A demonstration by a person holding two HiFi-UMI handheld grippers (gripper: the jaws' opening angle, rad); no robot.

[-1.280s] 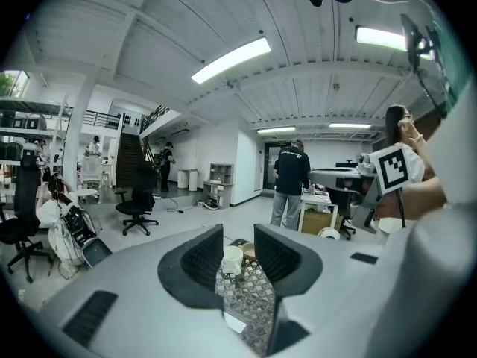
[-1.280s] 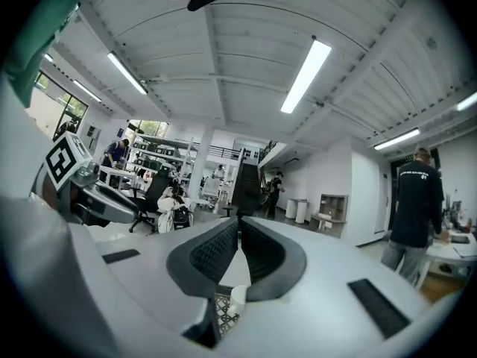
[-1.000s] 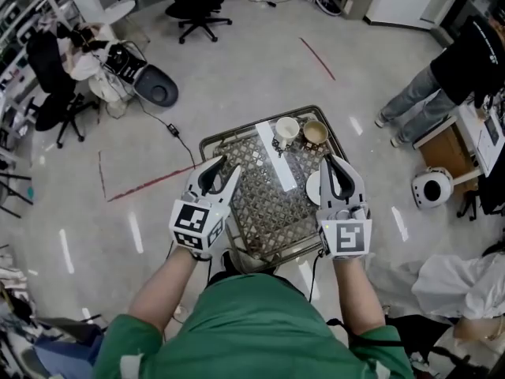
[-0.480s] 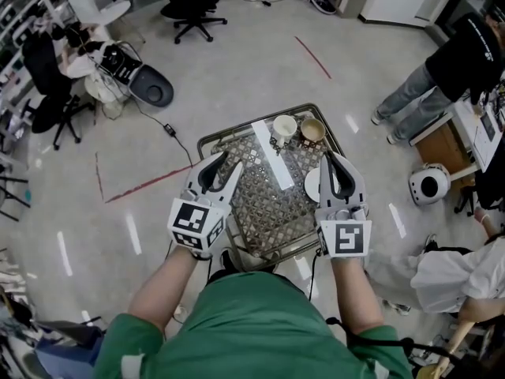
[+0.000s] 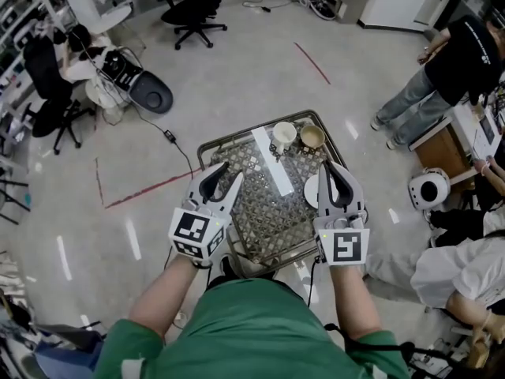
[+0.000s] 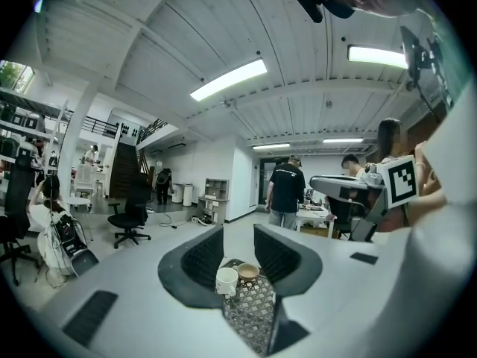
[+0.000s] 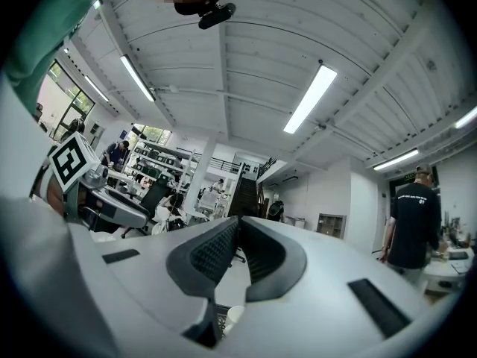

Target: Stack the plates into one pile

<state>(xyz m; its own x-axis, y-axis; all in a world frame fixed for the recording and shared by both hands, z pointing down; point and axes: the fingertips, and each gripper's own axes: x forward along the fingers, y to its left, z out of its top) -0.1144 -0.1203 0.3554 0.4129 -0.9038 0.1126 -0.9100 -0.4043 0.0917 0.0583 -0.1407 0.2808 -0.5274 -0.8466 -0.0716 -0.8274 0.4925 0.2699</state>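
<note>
Workshop floor, with a small patterned table [image 5: 256,208] below both grippers; stacking looks not yet begun.
The left gripper [image 5: 230,172] hovers spread and empty, probably ready to grasp. The right gripper [image 5: 331,166] is pressed together and empty. A white plate [image 5: 311,188] lies just beside and below its tips, mug [image 5: 283,135] and bowl [image 5: 313,136] beyond.

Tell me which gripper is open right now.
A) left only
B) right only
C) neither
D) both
A: the left gripper has its jaws apart, with the mug and bowl showing through the gap farther off on the table, not gripped. The right gripper has its jaws together with nothing between them.
</note>
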